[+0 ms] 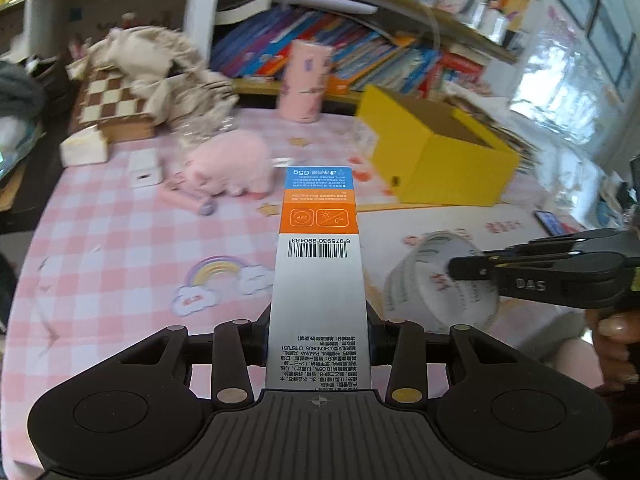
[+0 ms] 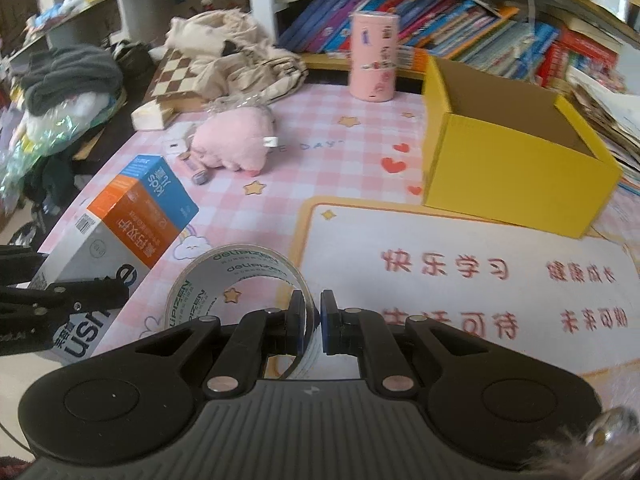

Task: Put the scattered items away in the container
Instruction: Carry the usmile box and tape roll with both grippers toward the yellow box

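My left gripper (image 1: 318, 332) is shut on a long toothpaste box (image 1: 316, 264), silver with orange and blue bands, held above the pink checked tablecloth. That toothpaste box (image 2: 120, 232) shows at the left of the right wrist view, with the left gripper's fingers (image 2: 80, 294) on it. My right gripper (image 2: 314, 322) is shut on the rim of a clear tape roll (image 2: 236, 276). The tape roll (image 1: 436, 280) and right gripper (image 1: 472, 268) show at the right of the left view. The open yellow box (image 2: 512, 160) stands at the far right, also yellow box (image 1: 436, 156). A pink plush pig (image 2: 236, 142) lies mid-table.
A pink cylinder tin (image 2: 374, 58) stands at the back by a shelf of books (image 2: 460, 20). A chessboard box (image 2: 176, 76) under beige cloth, a white charger (image 1: 144, 168) and a small pink item (image 1: 188, 200) lie left of the pig. A phone (image 1: 552, 222) sits at right.
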The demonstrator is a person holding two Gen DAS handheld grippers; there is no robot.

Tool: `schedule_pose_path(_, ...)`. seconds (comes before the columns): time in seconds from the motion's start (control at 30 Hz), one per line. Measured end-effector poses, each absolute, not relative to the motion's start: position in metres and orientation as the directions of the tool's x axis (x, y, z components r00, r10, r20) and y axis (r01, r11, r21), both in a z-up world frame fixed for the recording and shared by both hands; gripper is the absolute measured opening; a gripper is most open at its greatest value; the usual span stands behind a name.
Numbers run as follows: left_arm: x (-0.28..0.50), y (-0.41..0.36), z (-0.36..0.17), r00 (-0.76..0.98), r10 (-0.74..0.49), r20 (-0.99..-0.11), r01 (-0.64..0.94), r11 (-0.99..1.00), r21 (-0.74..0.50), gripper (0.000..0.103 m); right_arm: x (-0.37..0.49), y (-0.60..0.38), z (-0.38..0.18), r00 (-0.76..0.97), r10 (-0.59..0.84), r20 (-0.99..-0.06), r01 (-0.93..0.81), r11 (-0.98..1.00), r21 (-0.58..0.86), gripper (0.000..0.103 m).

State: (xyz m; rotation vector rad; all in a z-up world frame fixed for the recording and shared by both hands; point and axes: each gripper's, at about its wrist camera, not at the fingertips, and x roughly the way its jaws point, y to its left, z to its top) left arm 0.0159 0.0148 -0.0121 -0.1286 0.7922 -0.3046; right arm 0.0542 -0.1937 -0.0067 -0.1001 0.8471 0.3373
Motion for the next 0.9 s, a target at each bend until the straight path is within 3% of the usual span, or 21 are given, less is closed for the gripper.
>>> schedule_pose_path(0.47,0.027,-0.047,-0.013,0.588,-0.441,-0.677,0.406,0.886,-0.225,0.038,0.034,-0.256,-0.008,0.653,0.144,-0.744,-0.156,0.986,0.054,0.008)
schedule_pose_path(0.9,0.062,-0.109,-0.013,0.571,-0.438,-0.694,0.419,0.883,-0.213,0.039,0.075,-0.314,-0.011,0.640,0.153,-0.753,-0.162,0.985,0.063,0.008)
